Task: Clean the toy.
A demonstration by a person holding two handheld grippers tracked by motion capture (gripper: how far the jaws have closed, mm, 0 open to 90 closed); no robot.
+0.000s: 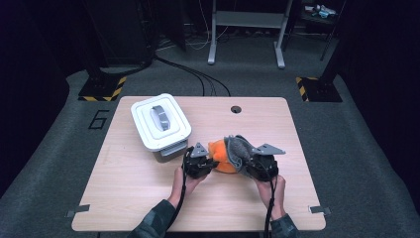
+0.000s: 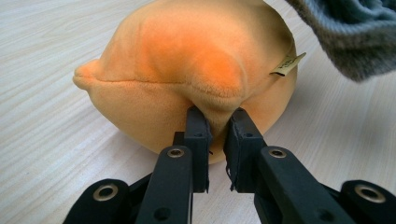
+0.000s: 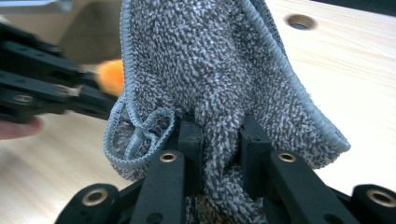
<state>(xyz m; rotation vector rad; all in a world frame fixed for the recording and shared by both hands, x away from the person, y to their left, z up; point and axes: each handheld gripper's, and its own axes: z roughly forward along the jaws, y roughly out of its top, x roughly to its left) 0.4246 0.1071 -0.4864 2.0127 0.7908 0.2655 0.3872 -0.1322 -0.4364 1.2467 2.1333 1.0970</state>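
Note:
An orange plush toy [image 1: 221,157] lies on the wooden table [image 1: 129,188] between my two grippers. My left gripper [image 1: 210,162] is shut on a pinch of its fabric; up close the toy [image 2: 187,70] bulges above the black jaws and my left gripper [image 2: 219,122] bites a fold of it. My right gripper [image 1: 245,161] is shut on a grey cloth [image 1: 236,148], which drapes against the toy's right side. In the right gripper view the cloth [image 3: 210,70] bunches between the jaws of my right gripper [image 3: 219,140], with a bit of the orange toy [image 3: 112,77] behind it.
A white lidded bin [image 1: 161,122] with a grey handle stands at the table's back left, close to my left hand. A round cable hole [image 1: 236,109] sits near the far edge. Cables and a metal stand are on the floor beyond.

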